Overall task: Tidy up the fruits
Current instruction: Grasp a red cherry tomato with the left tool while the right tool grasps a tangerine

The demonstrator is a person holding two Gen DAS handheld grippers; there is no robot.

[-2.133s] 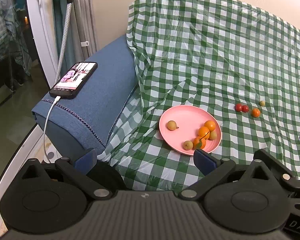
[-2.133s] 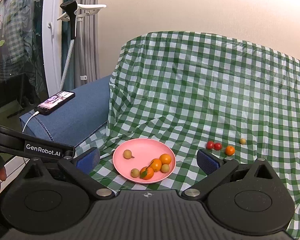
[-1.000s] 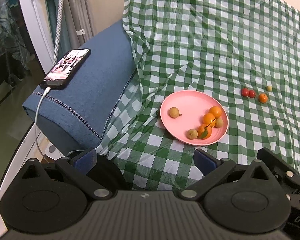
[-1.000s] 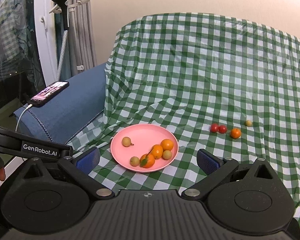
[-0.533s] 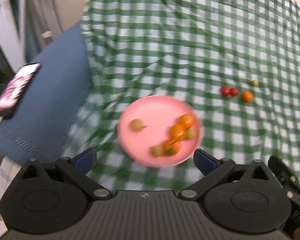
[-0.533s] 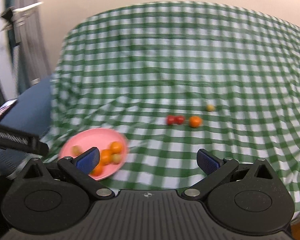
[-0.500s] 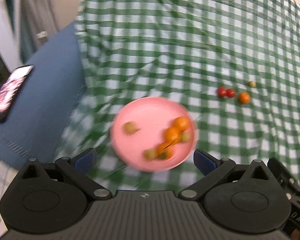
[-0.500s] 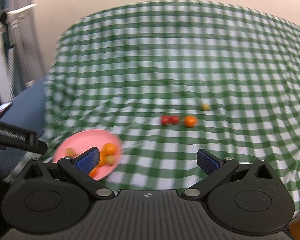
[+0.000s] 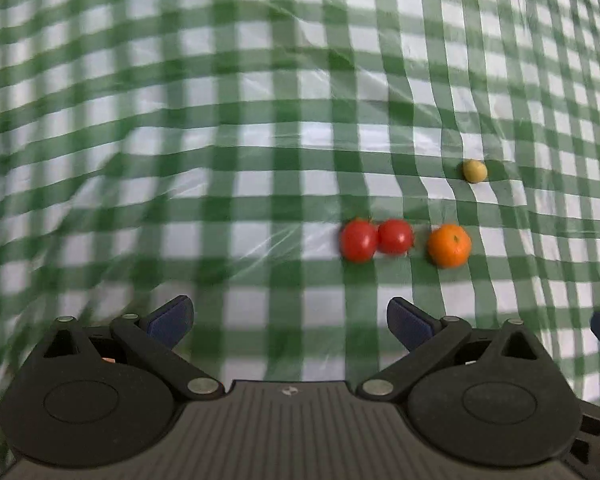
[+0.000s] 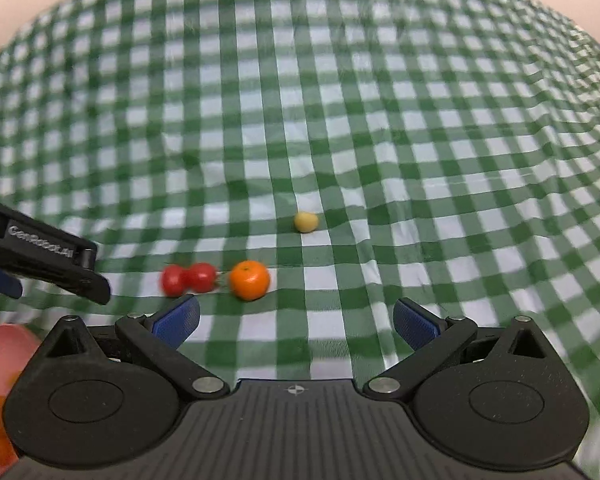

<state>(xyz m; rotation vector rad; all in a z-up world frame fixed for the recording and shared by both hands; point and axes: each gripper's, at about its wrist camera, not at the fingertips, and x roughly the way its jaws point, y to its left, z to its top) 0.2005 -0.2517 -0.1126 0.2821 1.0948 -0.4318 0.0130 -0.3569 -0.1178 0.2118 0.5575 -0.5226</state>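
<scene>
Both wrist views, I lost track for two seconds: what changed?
Both claws, left claw and right claw, swung right and closer to the loose fruit; the pink plate slid to the right view's left edge. Nothing was grasped. The two tomatoes, orange and small yellow fruit lie unmoved.

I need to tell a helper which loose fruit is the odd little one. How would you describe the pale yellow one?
On the green-and-white checked cloth four loose fruits lie. Two red tomatoes and an orange form a row; the pale yellow fruit sits alone beyond the orange, apart from it. It is the smallest and the only yellowish one.
</scene>
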